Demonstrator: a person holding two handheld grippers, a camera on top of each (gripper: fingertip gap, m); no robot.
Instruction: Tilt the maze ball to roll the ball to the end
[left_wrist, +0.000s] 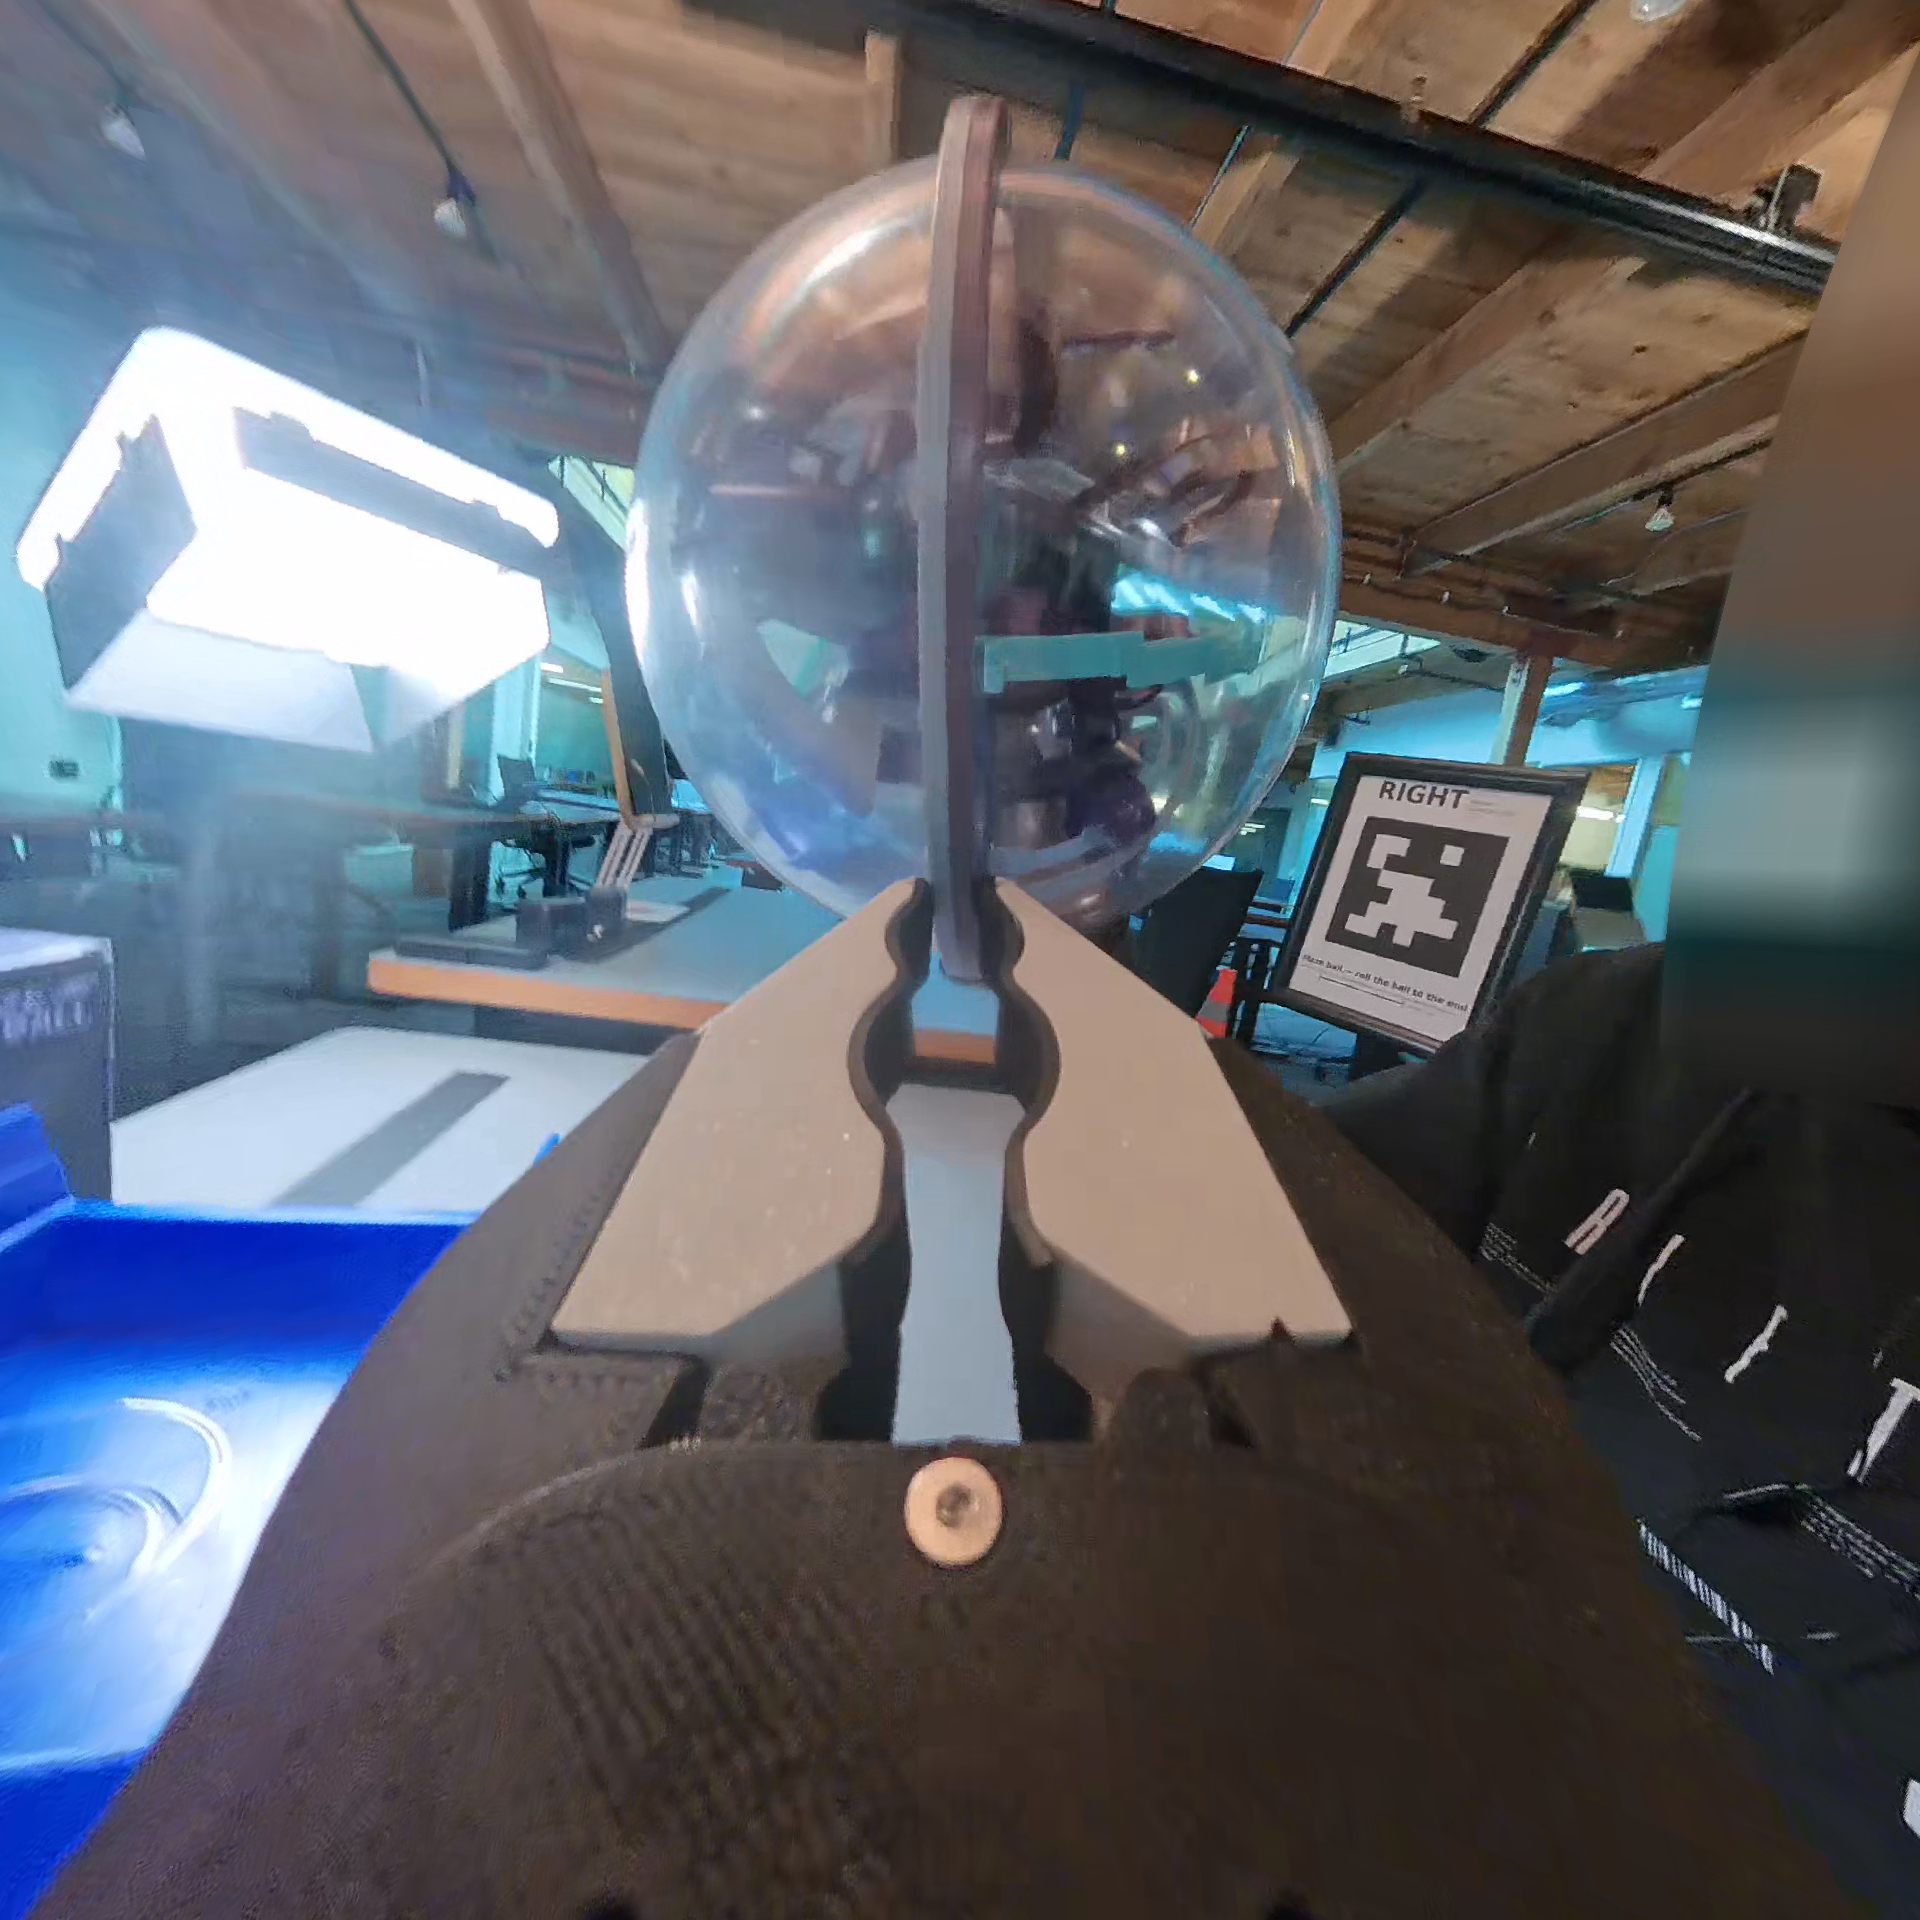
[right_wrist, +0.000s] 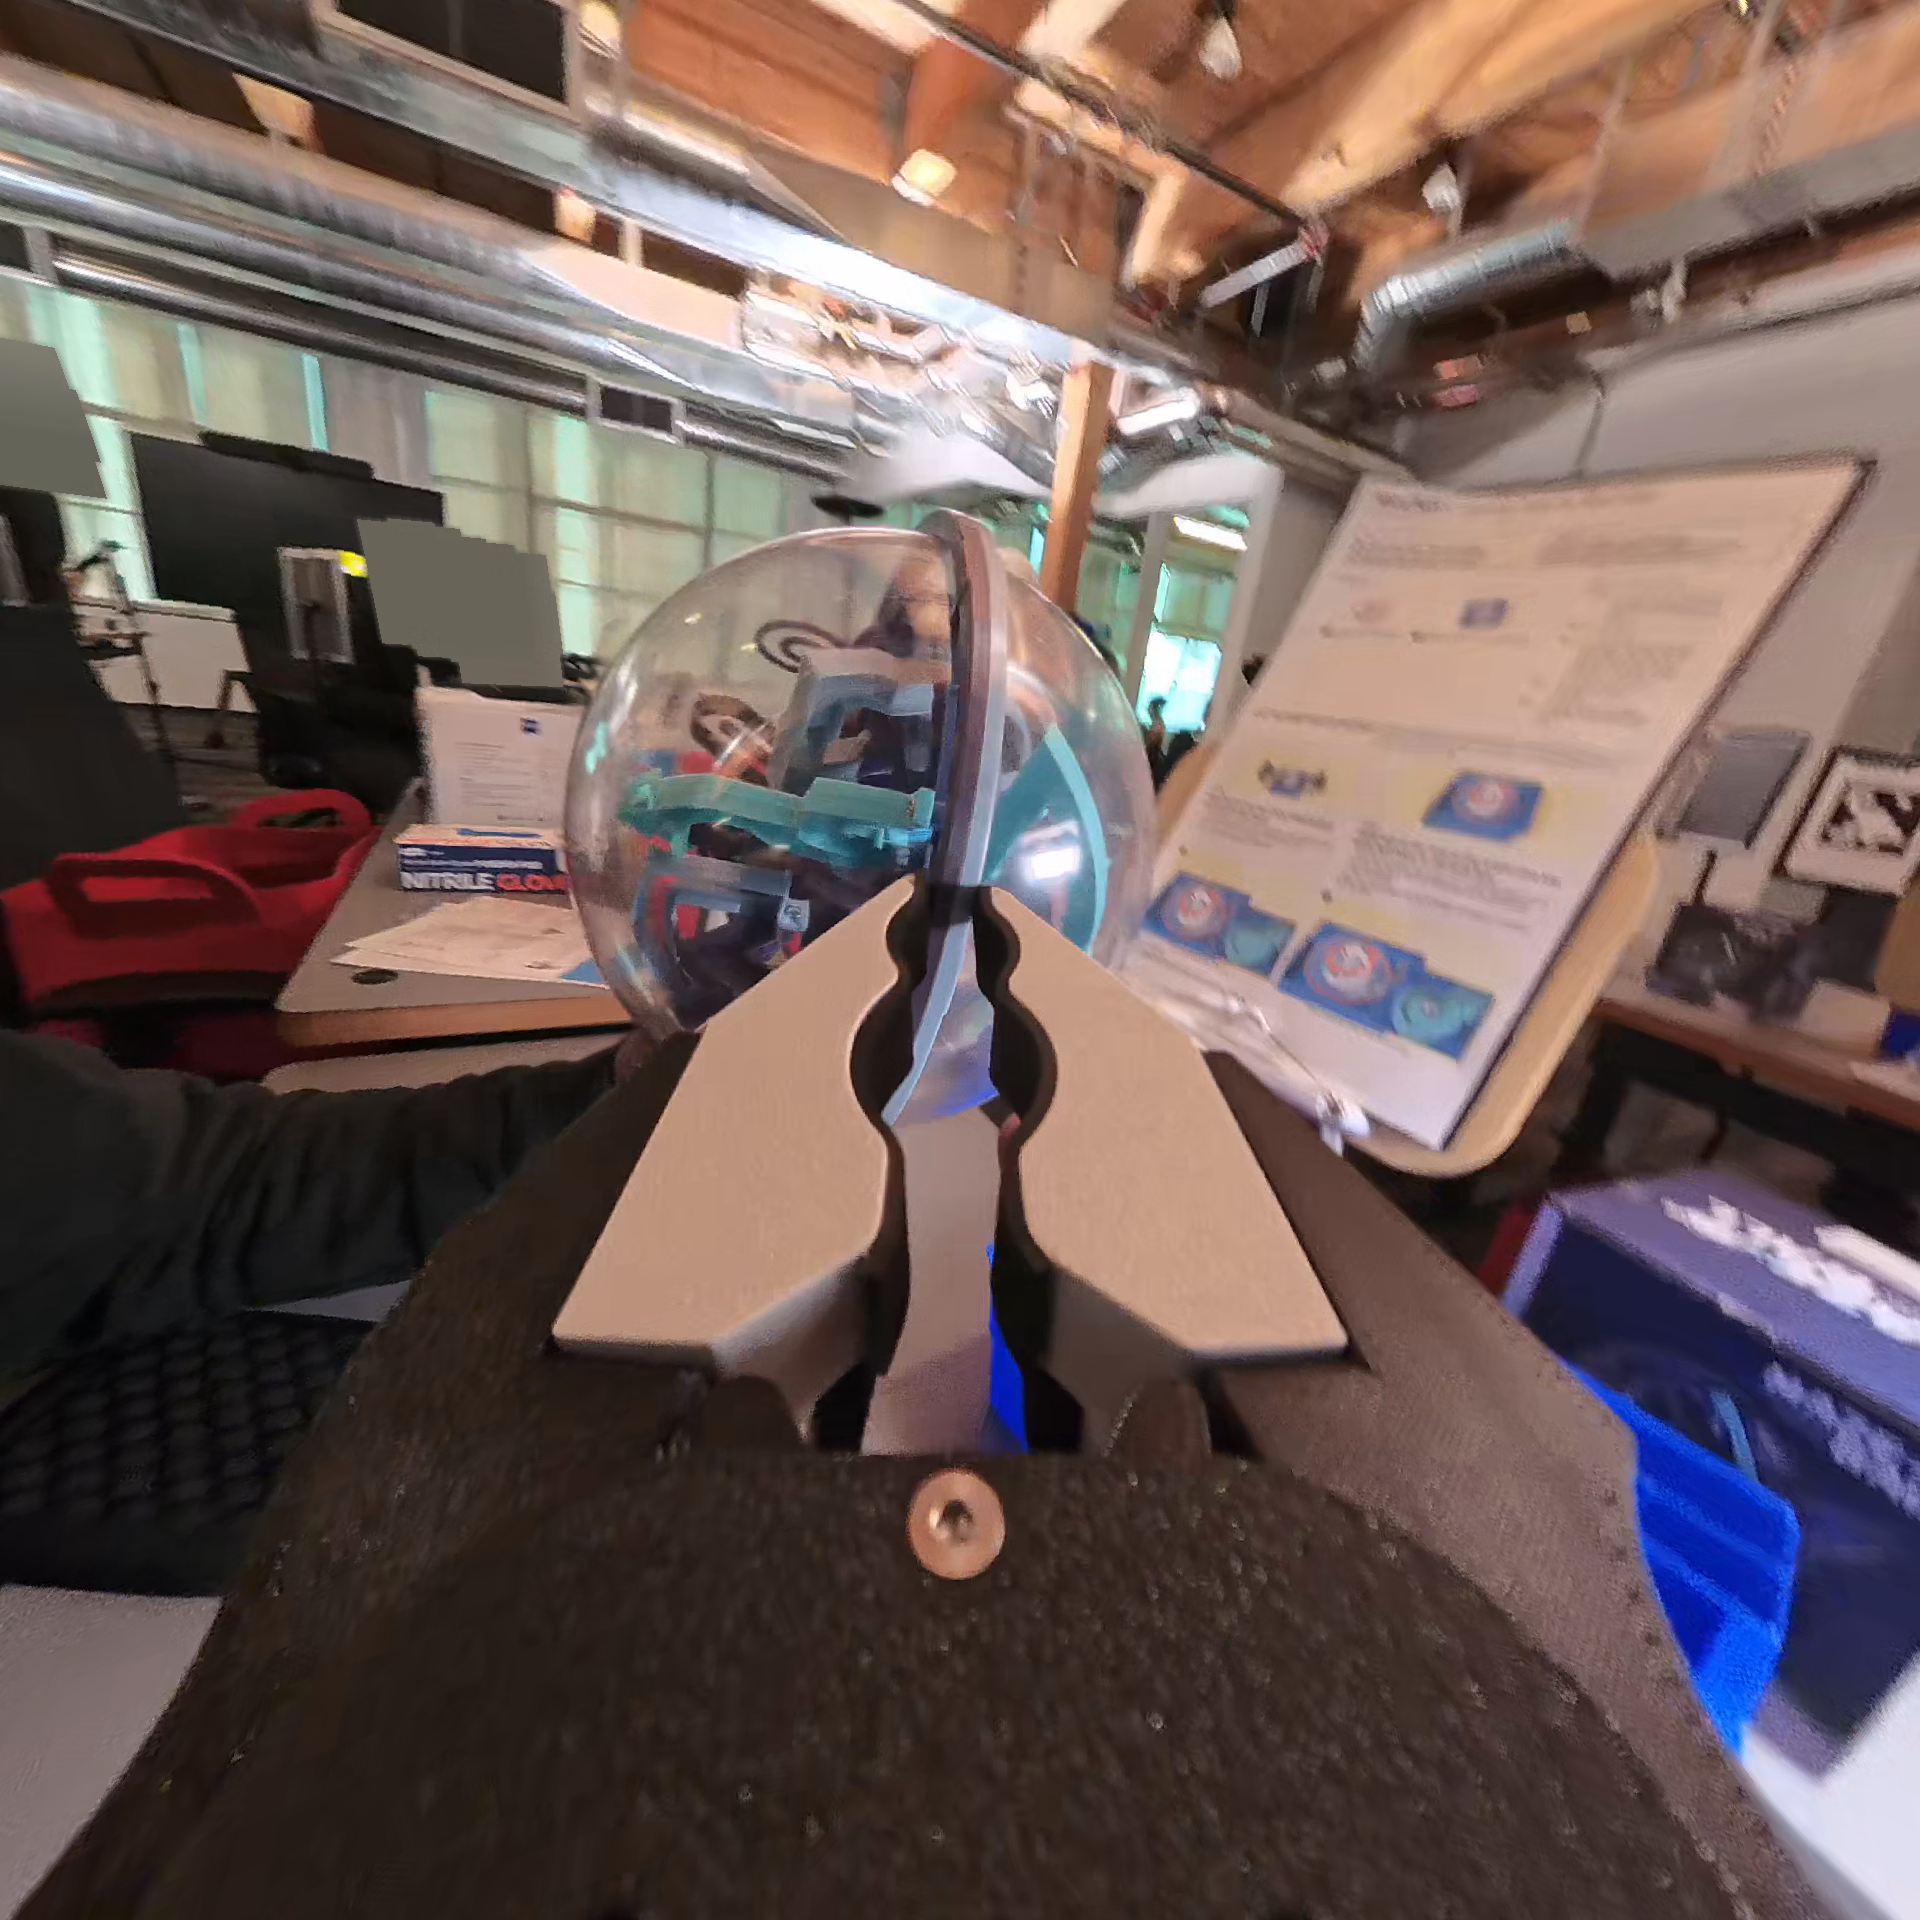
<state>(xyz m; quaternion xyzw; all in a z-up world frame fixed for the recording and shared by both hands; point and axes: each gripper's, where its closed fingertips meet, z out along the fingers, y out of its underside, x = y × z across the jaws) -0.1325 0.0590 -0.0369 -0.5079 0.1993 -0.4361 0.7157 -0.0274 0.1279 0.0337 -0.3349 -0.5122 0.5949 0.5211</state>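
The maze ball (left_wrist: 977, 540) is pinched by its stiff equatorial rim in both left tongs (left_wrist: 961, 914) and right tongs (right_wrist: 948, 914); the smooth, light shell is judged slippery.

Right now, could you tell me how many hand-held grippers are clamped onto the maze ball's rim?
2. The left hand-held gripper pinches the grey rim of the clear plastic maze ball in its own view; the right hand-held gripper pinches that rim in its view.

Inside the maze ball (left_wrist: 982, 540), beyond the fingers (left_wrist: 800, 1091), the small ball cannot be made out. The tracks (right_wrist: 769, 816) blur together there. The poster (right_wrist: 1455, 790) right of the fingertips is too blurred to read.
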